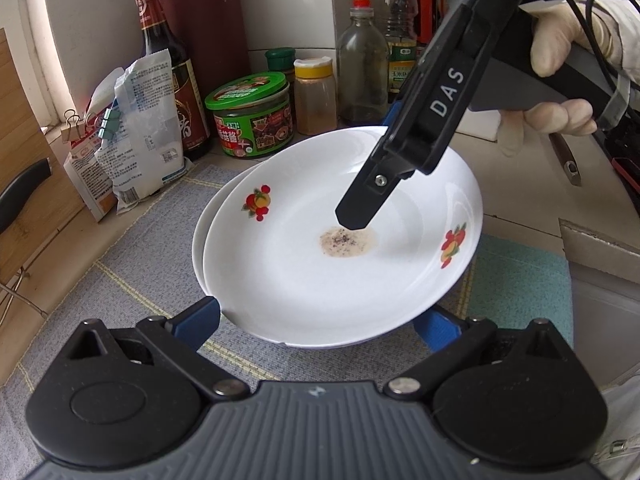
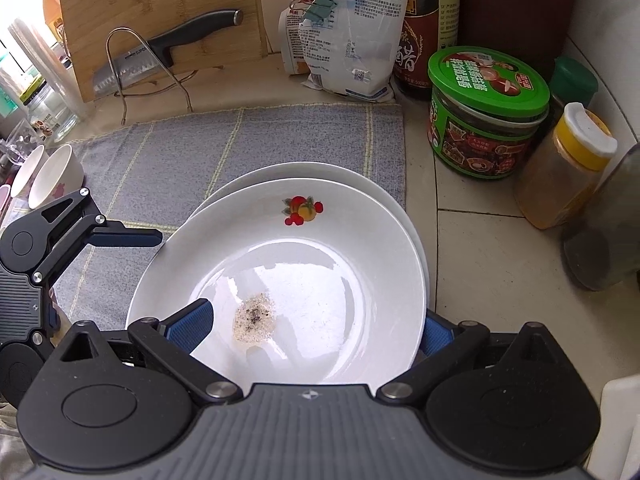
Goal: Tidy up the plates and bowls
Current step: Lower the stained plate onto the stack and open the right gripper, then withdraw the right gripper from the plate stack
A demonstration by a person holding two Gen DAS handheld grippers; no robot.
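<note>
A white fruit-print plate with a brown food smear rests tilted on a second white plate on a grey mat. It also shows in the right wrist view, over the lower plate. My left gripper is open, its blue fingers on either side of the plate's near rim. My right gripper is open with one finger over the plate's inside and the other outside its rim; in the left wrist view it reaches down from the upper right. Two small white bowls stand far left.
Jars, bottles and seasoning bags crowd the counter behind the plates. A cutting board with a knife leans at the back in the right wrist view. A green cloth lies to the right of the mat.
</note>
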